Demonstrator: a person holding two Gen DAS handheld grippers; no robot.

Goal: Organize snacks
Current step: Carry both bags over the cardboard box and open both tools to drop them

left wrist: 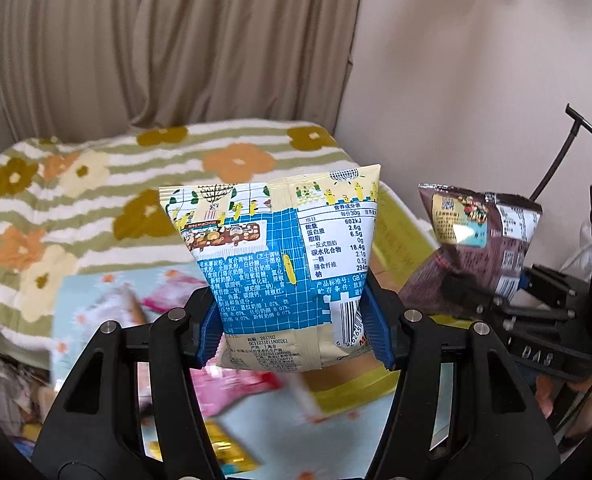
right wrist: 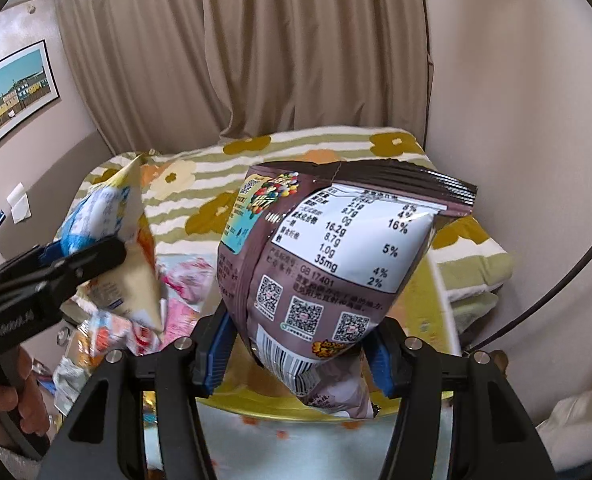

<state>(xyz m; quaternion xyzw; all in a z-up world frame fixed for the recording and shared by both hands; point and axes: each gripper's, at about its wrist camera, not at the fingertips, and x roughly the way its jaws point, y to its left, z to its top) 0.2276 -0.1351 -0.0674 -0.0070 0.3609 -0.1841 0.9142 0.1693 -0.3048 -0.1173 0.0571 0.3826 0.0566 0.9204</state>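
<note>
My left gripper (left wrist: 298,328) is shut on a blue and cream snack bag (left wrist: 279,264), held upright in the air with its printed back facing the camera. My right gripper (right wrist: 300,356) is shut on a brown snack bag (right wrist: 328,264), also lifted, its nutrition label showing. In the left wrist view the brown bag (left wrist: 476,236) hangs at the right in the other gripper. In the right wrist view the blue and cream bag (right wrist: 111,240) hangs at the left in the left gripper (right wrist: 95,256). Both bags are above a yellow box (left wrist: 400,236) and a blurred pile of pink snack packs (left wrist: 231,384).
A bed with a green-striped flower blanket (left wrist: 95,184) lies behind, beige curtains (left wrist: 175,40) beyond it. A light blue flowered cloth (left wrist: 83,320) lies under the snacks. The yellow box rim (right wrist: 279,408) sits just under the brown bag. A person's hand (right wrist: 3,404) holds the left gripper's handle.
</note>
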